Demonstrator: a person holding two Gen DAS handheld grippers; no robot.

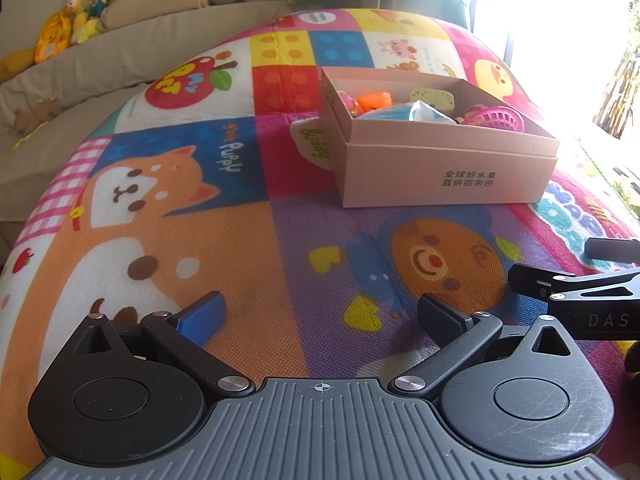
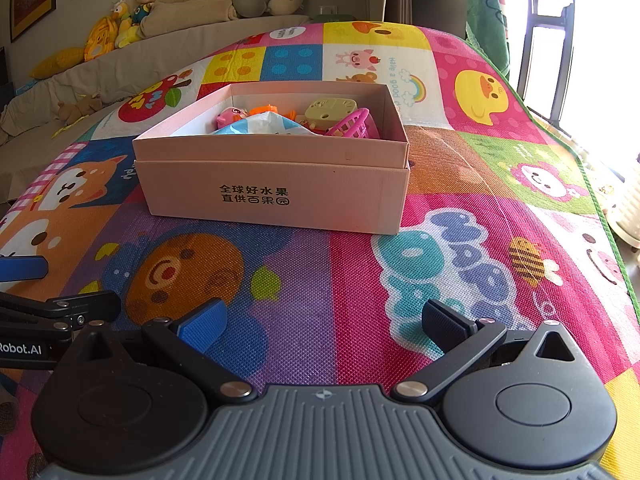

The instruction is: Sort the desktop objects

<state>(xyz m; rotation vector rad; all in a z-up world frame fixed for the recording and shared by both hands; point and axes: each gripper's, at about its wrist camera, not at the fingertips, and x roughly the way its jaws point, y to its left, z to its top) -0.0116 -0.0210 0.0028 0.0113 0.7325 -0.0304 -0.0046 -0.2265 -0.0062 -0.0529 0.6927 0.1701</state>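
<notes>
A pink cardboard box (image 1: 448, 172) (image 2: 276, 196) stands on the colourful play mat (image 1: 240, 240) (image 2: 360, 272). Inside it lie a pink toy basket (image 1: 500, 118) (image 2: 356, 124), an orange toy (image 1: 374, 101) (image 2: 264, 111), a beige toy (image 1: 434, 98) (image 2: 330, 109), a small pink figure (image 2: 230, 114) and a blue-and-white packet (image 1: 408, 114) (image 2: 260, 125). My left gripper (image 1: 320, 314) hovers open over the mat, short of the box and to its left, with nothing between its fingers. My right gripper (image 2: 324, 320) is open too, empty, in front of the box.
A beige sofa (image 1: 100, 60) (image 2: 160, 52) with plush toys (image 1: 80, 16) (image 2: 120, 20) and cushions runs behind the mat. A bright window (image 1: 560, 20) (image 2: 580, 40) is on the right. Each gripper shows at the edge of the other's view.
</notes>
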